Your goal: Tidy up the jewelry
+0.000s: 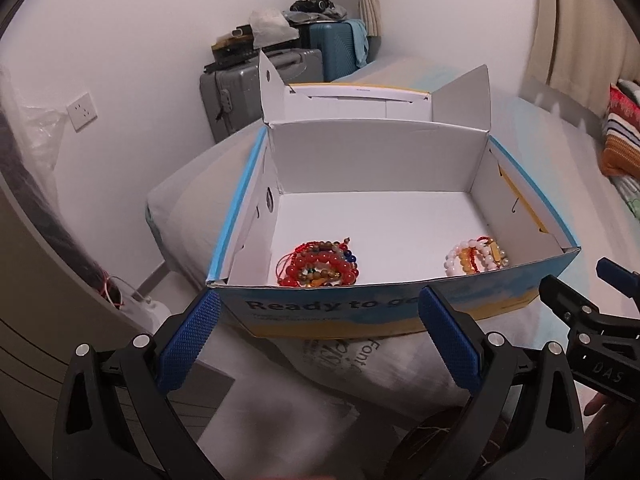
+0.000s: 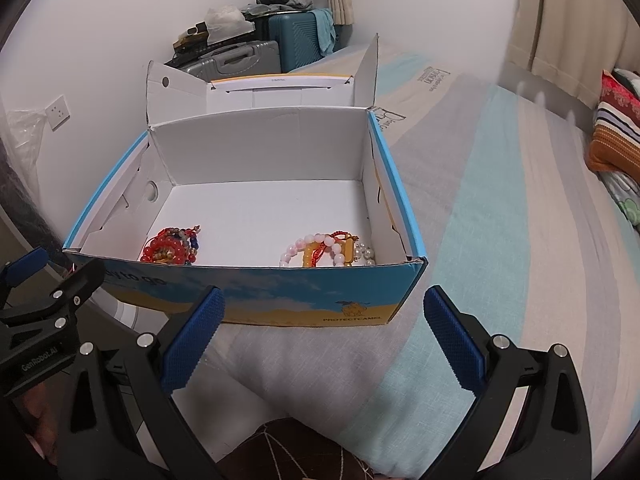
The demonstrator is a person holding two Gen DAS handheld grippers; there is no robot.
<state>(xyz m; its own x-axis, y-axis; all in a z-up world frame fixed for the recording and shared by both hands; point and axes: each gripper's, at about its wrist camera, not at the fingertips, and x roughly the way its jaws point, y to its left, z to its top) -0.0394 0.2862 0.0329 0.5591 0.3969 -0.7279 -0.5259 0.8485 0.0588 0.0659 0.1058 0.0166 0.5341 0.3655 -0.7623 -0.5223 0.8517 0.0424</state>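
Observation:
An open blue and yellow cardboard box [image 1: 400, 312] [image 2: 256, 296] stands on the bed, white inside, its lid folded back. Inside near the front wall lie two heaps of bead bracelets: a red and amber heap [image 1: 320, 266] [image 2: 172, 248] at the left, and a pink, white and yellow heap [image 1: 476, 258] [image 2: 324, 250] at the right. My left gripper [image 1: 316, 336] hangs open just short of the box front, holding nothing. My right gripper [image 2: 324, 336] is open too, beside it at the same distance. Each gripper shows at the edge of the other's view.
The box rests on a striped grey and teal bedspread [image 2: 500, 200]. Suitcases [image 1: 248, 92] with clutter on top stand against the wall behind the bed. Patterned pillows [image 2: 616, 136] lie at the far right. A wall socket [image 1: 82, 112] is on the left.

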